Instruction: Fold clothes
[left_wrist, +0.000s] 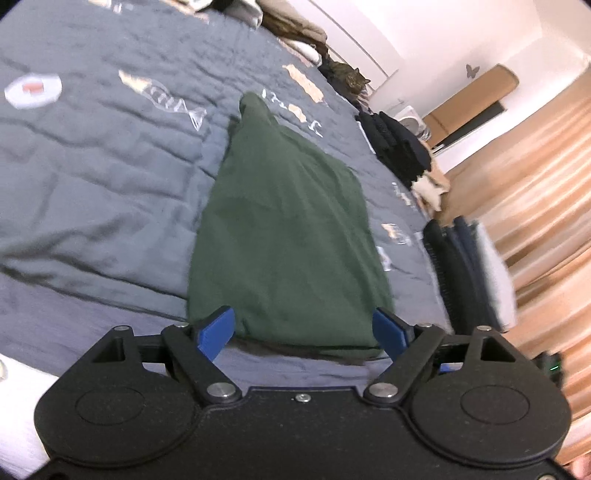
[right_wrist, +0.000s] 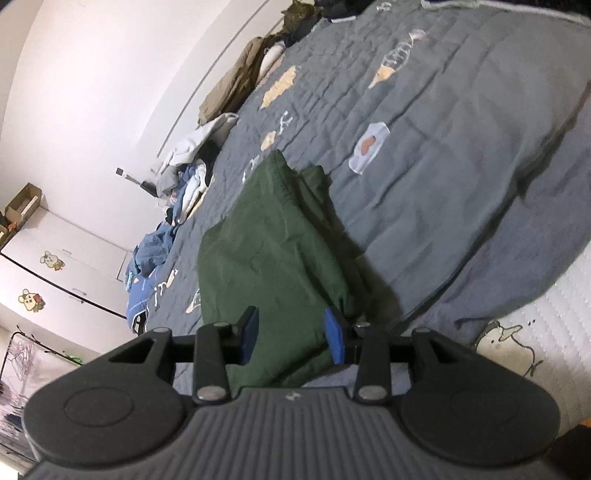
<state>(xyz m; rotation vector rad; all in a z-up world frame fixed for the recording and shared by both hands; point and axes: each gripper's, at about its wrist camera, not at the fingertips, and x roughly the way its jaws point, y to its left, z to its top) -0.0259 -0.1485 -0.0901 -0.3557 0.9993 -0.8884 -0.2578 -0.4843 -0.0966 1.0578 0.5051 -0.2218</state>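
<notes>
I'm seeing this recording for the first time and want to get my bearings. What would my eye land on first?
First the dark green garment, folded into a long strip down the middle of the grey quilted bedspread. Both tools sit open at its near end: the left tool and the right tool. A stack of folded dark clothes lies along the bed's right edge.

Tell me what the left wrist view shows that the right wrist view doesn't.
Left wrist only: a cat at the bed's far edge, dark folded stacks, wooden floor. Right wrist only: a jumble of blue and white clothes, a white cabinet. Both: the green garment on the grey bedspread, each view's own gripper open, left gripper, right gripper.
</notes>
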